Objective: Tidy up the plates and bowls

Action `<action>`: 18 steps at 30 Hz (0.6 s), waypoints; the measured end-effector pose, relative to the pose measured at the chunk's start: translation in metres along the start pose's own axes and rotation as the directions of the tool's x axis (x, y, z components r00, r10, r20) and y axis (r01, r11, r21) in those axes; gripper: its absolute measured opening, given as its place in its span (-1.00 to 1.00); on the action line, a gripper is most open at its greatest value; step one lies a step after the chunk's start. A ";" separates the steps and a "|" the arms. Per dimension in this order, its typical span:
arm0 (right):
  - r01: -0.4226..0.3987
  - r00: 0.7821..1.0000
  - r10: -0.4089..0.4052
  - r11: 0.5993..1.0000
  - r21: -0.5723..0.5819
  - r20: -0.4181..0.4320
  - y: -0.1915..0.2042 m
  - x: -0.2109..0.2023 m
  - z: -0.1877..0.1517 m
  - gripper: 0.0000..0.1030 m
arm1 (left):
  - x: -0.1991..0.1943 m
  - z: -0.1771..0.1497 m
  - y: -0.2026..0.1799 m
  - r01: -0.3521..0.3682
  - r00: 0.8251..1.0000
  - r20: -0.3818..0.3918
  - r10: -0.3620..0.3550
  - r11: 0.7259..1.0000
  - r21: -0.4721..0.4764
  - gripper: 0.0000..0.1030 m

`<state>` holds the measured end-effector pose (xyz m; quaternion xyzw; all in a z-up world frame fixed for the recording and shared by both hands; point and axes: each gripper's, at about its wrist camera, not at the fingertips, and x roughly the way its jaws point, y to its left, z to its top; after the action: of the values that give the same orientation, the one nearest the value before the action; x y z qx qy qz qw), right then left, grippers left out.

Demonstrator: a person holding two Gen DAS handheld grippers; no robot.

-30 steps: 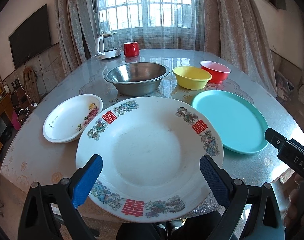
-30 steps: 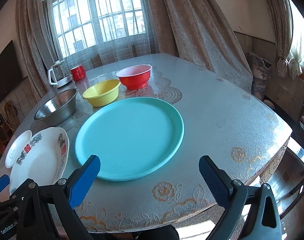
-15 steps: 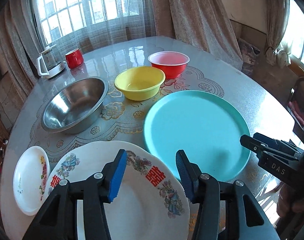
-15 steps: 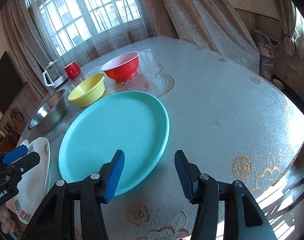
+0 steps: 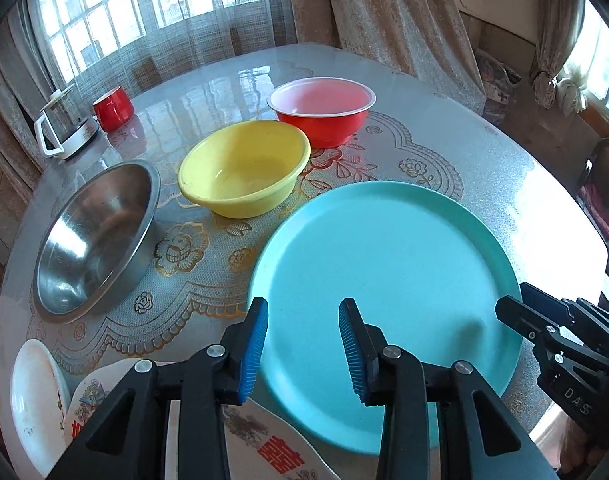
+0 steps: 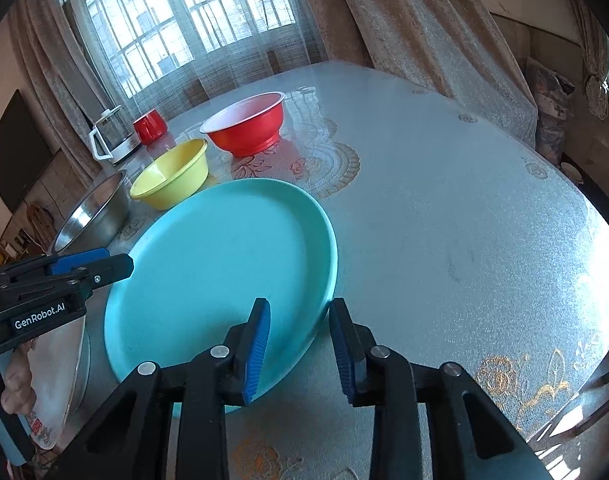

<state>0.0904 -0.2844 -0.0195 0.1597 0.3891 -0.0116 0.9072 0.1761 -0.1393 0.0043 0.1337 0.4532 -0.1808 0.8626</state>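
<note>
Three bowls, steel [image 5: 96, 236], yellow [image 5: 244, 168] and red [image 5: 322, 110], sit mid-surface; three plates, turquoise [image 5: 388, 296], large patterned [image 5: 260, 440] and small white [image 5: 36, 396], line the near edge. Left gripper [image 5: 303, 350] and right gripper [image 6: 298, 350] jaws, just narrowing, stand parted, pinching nothing.

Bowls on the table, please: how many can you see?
3, in a diagonal row: steel bowl at left, yellow bowl in the middle, red bowl farthest back. None appears hidden.
</note>
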 end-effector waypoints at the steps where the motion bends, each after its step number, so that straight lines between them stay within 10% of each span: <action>1: -0.009 1.000 0.009 1.000 0.007 -0.004 -0.002 0.000 0.001 -0.40 | 0.003 0.002 -0.002 0.007 1.000 -0.005 -0.007 1.000 0.006 -0.27; 18: -0.028 1.000 0.028 1.000 0.012 -0.012 -0.012 0.002 0.004 -0.75 | 0.025 0.005 -0.029 0.032 0.997 -0.077 -0.024 0.994 0.101 -0.77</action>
<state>0.0930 -0.2971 -0.0212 0.1705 0.3922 -0.0001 0.9040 0.1803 -0.1724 -0.0162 0.1778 0.4774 -0.2106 0.8344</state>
